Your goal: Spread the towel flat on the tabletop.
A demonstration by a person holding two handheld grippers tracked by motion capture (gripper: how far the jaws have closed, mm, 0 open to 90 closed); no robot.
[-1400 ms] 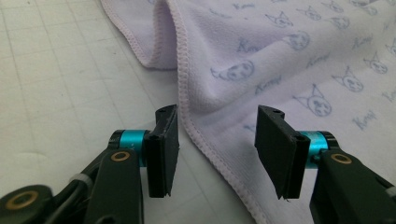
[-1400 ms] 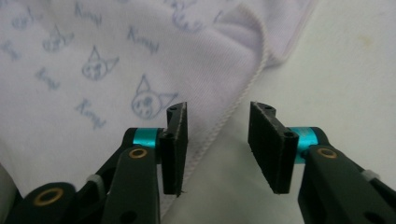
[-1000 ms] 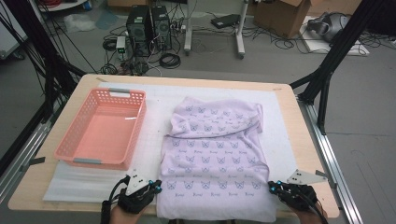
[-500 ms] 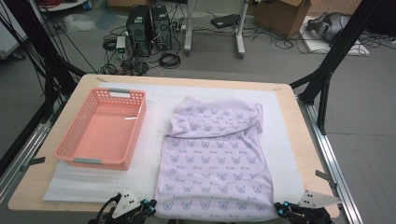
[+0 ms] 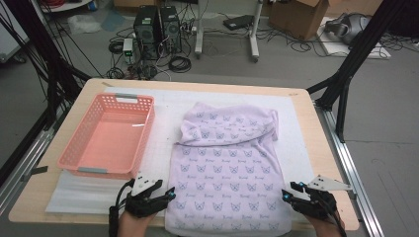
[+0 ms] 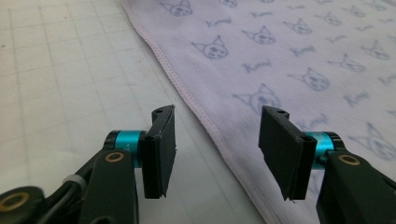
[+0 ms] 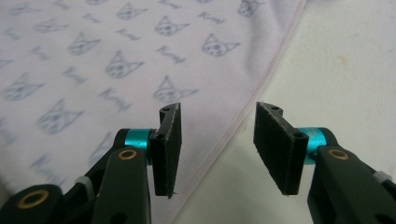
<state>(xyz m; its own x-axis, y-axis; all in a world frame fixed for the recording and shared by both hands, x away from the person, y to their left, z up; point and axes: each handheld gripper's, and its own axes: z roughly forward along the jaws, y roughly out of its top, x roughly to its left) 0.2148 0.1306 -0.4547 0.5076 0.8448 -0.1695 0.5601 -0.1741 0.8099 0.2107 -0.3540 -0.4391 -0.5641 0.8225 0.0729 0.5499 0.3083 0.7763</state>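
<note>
Presently on the surface [image 5: 323, 148]:

Cloth [image 5: 227, 173], pale lilac with a printed cat-face pattern; laid flat on a white mat [image 5: 163, 143], near hem hanging off the near edge of the surface, far end folded back on itself in a rumpled band. Stitched side hem in close view [image 6: 196, 102] and again [image 7: 261, 84].

Basket [image 5: 106, 136], pink plastic, lattice walls, hollow inside; just beside the cloth, on its left, also on the mat.

Left gripper [image 5: 155, 195], at the cloth's near left corner, pointing toward it. Jaws partway apart (just been opening), nothing clamped; left hem of the cloth running beneath the gap [image 6: 215, 149], pads clear of the fabric.

Right gripper [image 5: 296, 193], at the cloth's near right corner, grey three-cornered plate on top. Jaws likewise partway apart (just been opening), nothing held; right hem of the cloth passing under the gap [image 7: 217, 144], no contact seen.

Beyond the surface, past the cloth's far end: floor with computer towers [image 5: 158, 29] and loose cables.
</note>
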